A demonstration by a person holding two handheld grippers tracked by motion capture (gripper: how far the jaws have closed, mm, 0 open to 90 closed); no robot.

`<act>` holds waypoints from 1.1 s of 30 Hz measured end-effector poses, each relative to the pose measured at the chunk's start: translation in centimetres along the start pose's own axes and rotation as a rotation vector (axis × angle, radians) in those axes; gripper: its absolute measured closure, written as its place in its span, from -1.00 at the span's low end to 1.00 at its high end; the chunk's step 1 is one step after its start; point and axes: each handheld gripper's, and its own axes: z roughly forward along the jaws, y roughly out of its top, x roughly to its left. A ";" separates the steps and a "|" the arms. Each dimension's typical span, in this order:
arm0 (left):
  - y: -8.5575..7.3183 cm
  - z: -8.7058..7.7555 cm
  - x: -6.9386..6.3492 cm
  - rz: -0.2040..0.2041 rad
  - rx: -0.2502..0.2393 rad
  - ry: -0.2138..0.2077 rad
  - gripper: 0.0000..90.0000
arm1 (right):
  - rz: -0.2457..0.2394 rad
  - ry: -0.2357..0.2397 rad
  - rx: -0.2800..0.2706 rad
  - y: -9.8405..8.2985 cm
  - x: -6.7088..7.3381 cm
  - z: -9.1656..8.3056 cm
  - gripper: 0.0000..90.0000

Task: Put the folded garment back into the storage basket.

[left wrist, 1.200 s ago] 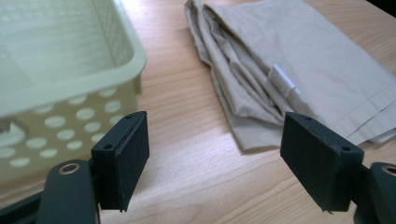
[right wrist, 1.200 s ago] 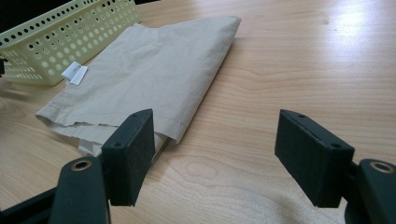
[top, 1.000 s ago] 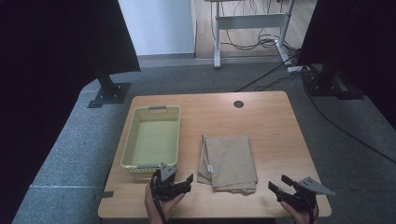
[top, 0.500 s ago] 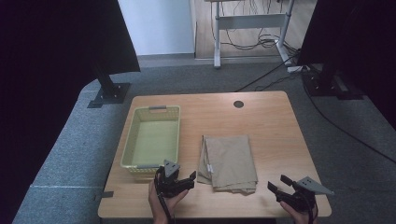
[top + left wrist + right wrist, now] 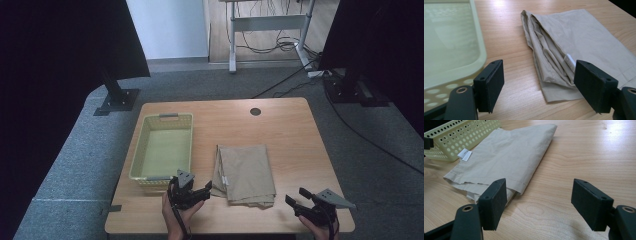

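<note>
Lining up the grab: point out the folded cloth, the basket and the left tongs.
folded cloth (image 5: pixel 247 170), high view, middle of top layer
basket (image 5: pixel 136 165), high view, left rim
left tongs (image 5: pixel 206 188), high view, between the tips

Lighting even and soft on my table (image 5: pixel 290 130); black curtains at upper left and upper right of the high view go nearly featureless. High view slightly soft, low in detail, floor grainy. In my left gripper view, glare whitens the wood at top centre, and the basket (image 5: pixel 451 47) floor at upper left shines milky. In my right gripper view, a bright sheen at upper right washes out the grain. The cloth (image 5: pixel 506 157) throws a thin dark shadow along its near edge. My jaws at the bottom of both views are a little blurred.
</note>
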 end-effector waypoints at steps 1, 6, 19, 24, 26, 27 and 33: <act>0.0 0.0 0.0 0.000 0.000 0.000 -0.46 | 0.000 0.000 0.000 0.0 0.0 0.0 -0.36; 0.2 0.4 -0.3 -0.002 -0.002 0.008 -0.45 | 0.001 0.004 -0.003 0.0 0.0 -0.1 -0.36; 0.6 1.3 -0.1 -0.014 0.007 0.027 -0.43 | -0.004 0.006 0.002 0.0 0.1 0.1 -0.36; 0.8 1.7 -0.2 -0.015 0.012 0.022 -0.44 | -0.012 0.003 0.009 0.0 0.2 0.1 -0.36; 0.9 1.9 -0.3 -0.014 0.017 0.021 -0.44 | -0.013 0.002 0.010 -0.1 0.2 0.2 -0.36; 0.9 2.0 -0.3 -0.016 0.016 0.020 -0.44 | -0.013 0.002 0.011 -0.1 0.2 0.2 -0.36; 1.3 2.5 -0.5 -0.016 0.018 0.019 -0.44 | -0.021 0.001 0.016 -0.1 0.3 0.3 -0.36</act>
